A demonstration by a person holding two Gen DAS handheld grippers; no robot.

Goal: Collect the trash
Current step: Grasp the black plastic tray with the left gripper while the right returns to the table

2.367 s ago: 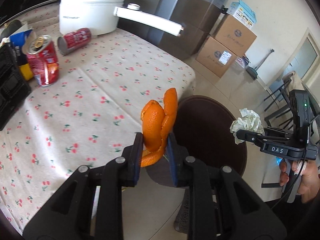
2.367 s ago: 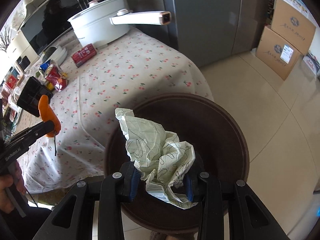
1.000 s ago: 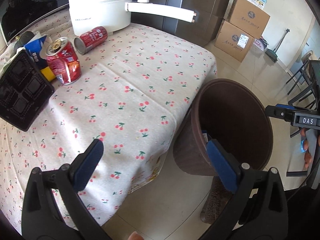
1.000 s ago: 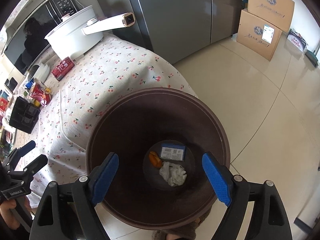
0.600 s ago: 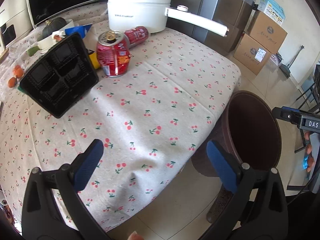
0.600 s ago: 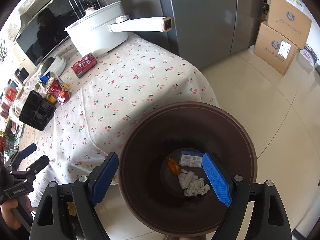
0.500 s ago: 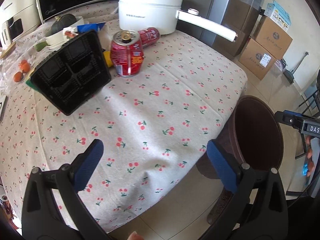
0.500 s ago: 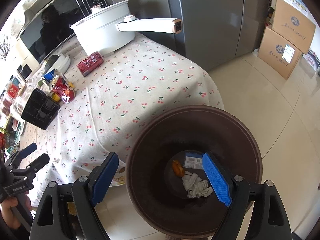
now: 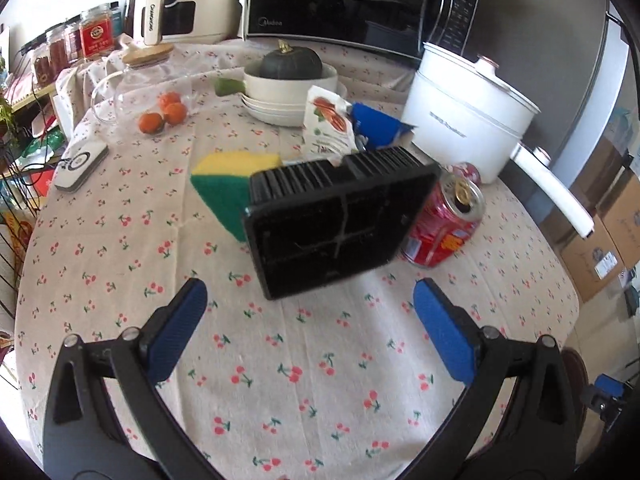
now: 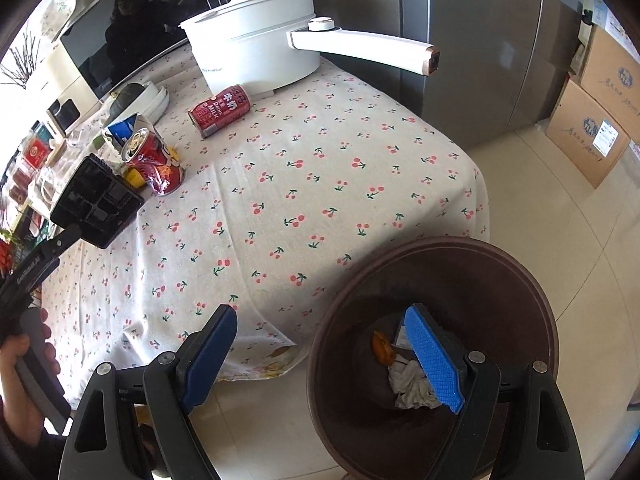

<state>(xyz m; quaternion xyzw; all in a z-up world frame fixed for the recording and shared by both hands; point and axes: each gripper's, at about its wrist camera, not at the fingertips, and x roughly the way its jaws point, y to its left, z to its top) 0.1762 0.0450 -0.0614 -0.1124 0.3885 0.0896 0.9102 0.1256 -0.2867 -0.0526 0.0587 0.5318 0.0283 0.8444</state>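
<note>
My left gripper (image 9: 312, 328) is open and empty over the cherry-print table, just short of a black plastic food tray (image 9: 336, 216). A crushed red can (image 9: 444, 224) stands right of the tray; a second red can (image 10: 220, 110) lies near the white pot. My right gripper (image 10: 320, 360) is open and empty, between the table edge and the brown trash bin (image 10: 516, 272). The bin holds an orange peel (image 10: 382, 348), crumpled paper (image 10: 412, 384) and a small box. The tray (image 10: 96, 204) and crushed can (image 10: 154, 160) also show in the right wrist view.
A yellow-green sponge (image 9: 224, 184), snack wrappers (image 9: 328, 124), a white pot with long handle (image 9: 468, 120), bowls with a squash (image 9: 290, 80), oranges (image 9: 164, 114), a remote (image 9: 82, 164) and a microwave (image 9: 344, 4) crowd the table's back. Cardboard boxes (image 10: 596, 120) stand on the floor.
Both grippers let go of the orange peel and crumpled paper, which now lie in the bin. The left gripper swung over the table toward the black tray; the right drew back from the bin.
</note>
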